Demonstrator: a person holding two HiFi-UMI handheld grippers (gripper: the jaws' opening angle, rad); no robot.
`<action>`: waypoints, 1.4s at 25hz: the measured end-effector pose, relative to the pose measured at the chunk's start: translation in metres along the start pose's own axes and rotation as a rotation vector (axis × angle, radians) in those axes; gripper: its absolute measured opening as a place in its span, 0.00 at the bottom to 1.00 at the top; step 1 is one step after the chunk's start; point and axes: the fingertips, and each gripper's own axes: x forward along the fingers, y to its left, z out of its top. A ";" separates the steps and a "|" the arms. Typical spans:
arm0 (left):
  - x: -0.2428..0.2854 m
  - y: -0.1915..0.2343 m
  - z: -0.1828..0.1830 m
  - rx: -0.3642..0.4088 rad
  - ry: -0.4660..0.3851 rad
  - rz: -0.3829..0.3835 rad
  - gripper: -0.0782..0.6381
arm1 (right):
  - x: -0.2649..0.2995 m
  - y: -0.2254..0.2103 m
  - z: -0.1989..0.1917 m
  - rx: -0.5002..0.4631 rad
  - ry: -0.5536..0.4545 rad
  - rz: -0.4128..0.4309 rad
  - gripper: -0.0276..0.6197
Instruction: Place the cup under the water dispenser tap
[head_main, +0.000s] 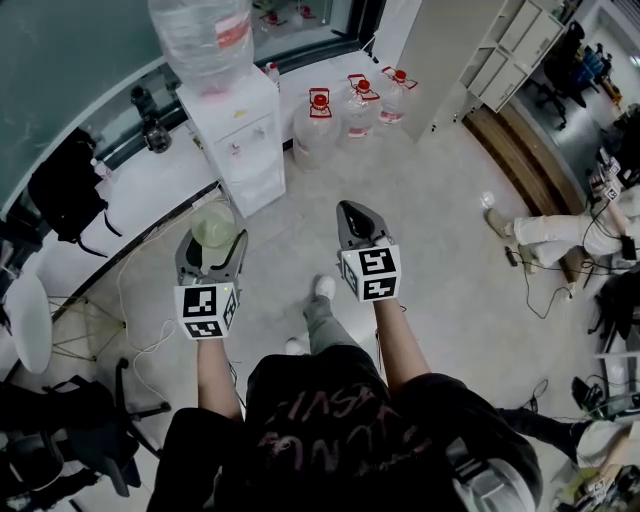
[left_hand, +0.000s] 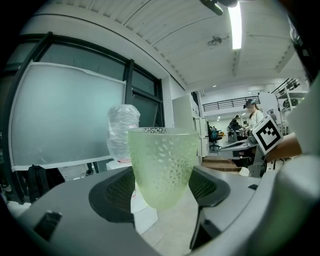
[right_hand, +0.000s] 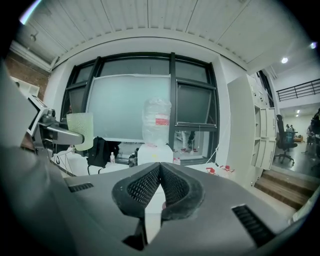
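Left gripper view: left gripper (left_hand: 162, 192), jaws set narrow and closed on the cup (left_hand: 162, 167), one dark ribbed pad (left_hand: 112, 192) against each side of its lower half. Cup: pale green, translucent, dimpled wall, upright, mouth up, rim standing clear above the pads. Straight beyond these jaws and a little to their left: water dispenser (head_main: 245, 140), white cabinet, with a clear inverted bottle (left_hand: 122, 132) on top. In the head view the cup is held in the air short of the dispenser's front, apart from it. Right gripper (right_hand: 160, 169): jaws pressed together pad to pad, nothing between them. It is held level with the left gripper, the two well apart. Ahead of the right jaws stands the same dispenser. Ahead and slightly to their right: three water jugs (head_main: 320, 125) with red caps, standing on the floor (head_main: 440, 240) just beside the dispenser. Left of the left jaws: black backpack (head_main: 65, 185) lying on a white ledge (head_main: 150, 185). Below and between the two grippers: the person's shoe (head_main: 323, 288) on the floor.
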 end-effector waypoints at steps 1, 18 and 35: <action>0.006 0.000 0.000 0.004 0.003 -0.003 0.59 | 0.005 -0.001 -0.001 0.004 0.007 0.004 0.07; 0.143 0.022 -0.011 -0.017 0.059 0.002 0.59 | 0.132 -0.068 -0.004 0.022 0.051 0.043 0.07; 0.271 0.031 0.009 -0.013 0.087 0.100 0.59 | 0.255 -0.141 0.007 0.019 0.079 0.175 0.07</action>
